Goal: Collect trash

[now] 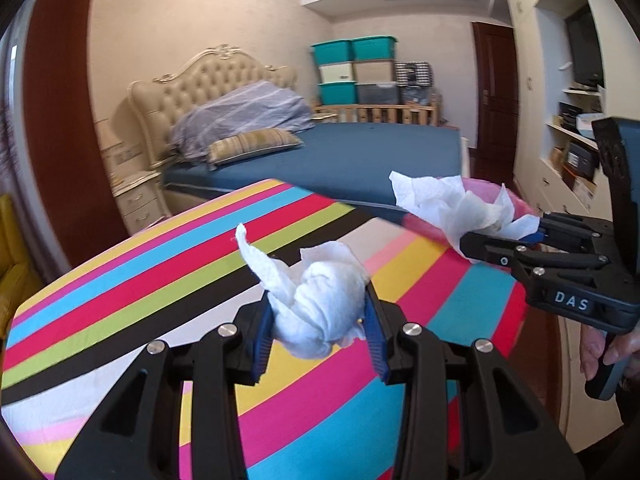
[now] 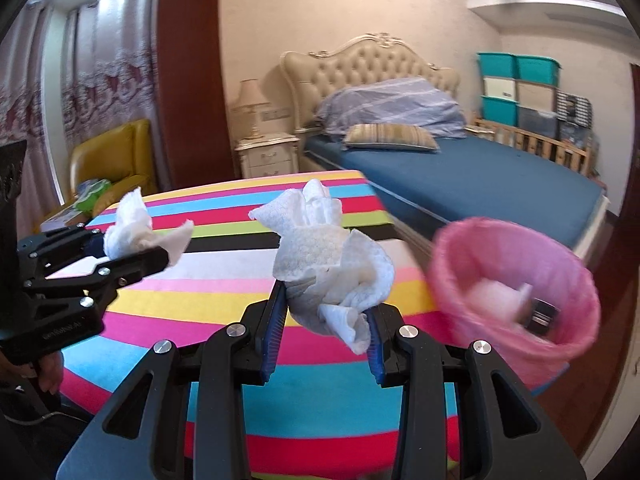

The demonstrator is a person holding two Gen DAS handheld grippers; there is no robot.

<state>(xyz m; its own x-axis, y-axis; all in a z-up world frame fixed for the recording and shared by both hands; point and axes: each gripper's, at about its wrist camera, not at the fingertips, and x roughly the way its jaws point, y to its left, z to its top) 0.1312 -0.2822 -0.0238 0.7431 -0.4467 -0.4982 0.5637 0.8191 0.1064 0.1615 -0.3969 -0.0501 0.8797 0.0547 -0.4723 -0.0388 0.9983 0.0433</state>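
1. White tissue (image 1: 320, 312) is pinched between the blue pads (image 1: 262, 344) of the left gripper (image 1: 318, 344), low in the centre of the left wrist view; the jaws are closed narrowly on the wad, and a loose tail is left sticking up toward the upper left.
2. A second tissue (image 2: 332, 276) is clamped the same way in the right gripper (image 2: 326, 340), at centre of the right wrist view. Only its lower part is gripped, so most of the paper fans out above the fingers.
3. Each gripper is seen by the other camera: the right gripper (image 1: 500, 240) at the right edge of the left view with its tissue (image 1: 452, 204), the left gripper (image 2: 132, 256) at the left edge of the right view with its tissue (image 2: 140, 232). Both are held clear above the cloth (image 1: 160, 280), so both pieces appear to be already lifted.
4. The striped cloth fills the lower half of both views; no other scrap can be made out on it.
5. A pink bin (image 2: 516, 300) sits at the right of the right wrist view, just beyond the cloth's edge, blurred. Something white and something dark are lying inside.
6. The right tissue is nearer the bin, so it will probably be dropped first; the bin is likely placed there for short carries.
7. A bed (image 2: 480, 176) lies behind.
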